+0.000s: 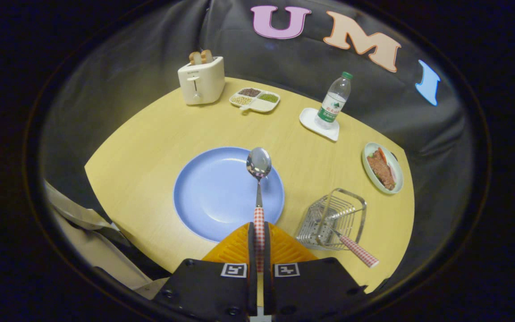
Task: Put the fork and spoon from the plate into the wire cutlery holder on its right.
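Fork (pixel 349 243) is done — it sits in the wire cutlery holder (pixel 333 219) near the table's (pixel 150 170) right edge, tines down inside the wires, checked handle sticking out over the holder's near rim. Spoon (pixel 259 179) is half done: the gripper (pixel 259 237) is clamped on its checked handle, both fingers pressing on it, bowl pointing ahead over the right part of the blue plate (pixel 213 197). Spoon looks lifted clear of the plate, though the fisheye makes height hard to judge. Plate otherwise carries no cutlery. Left to do — carry the spoon right to the holder, tip it in beside the fork, release.
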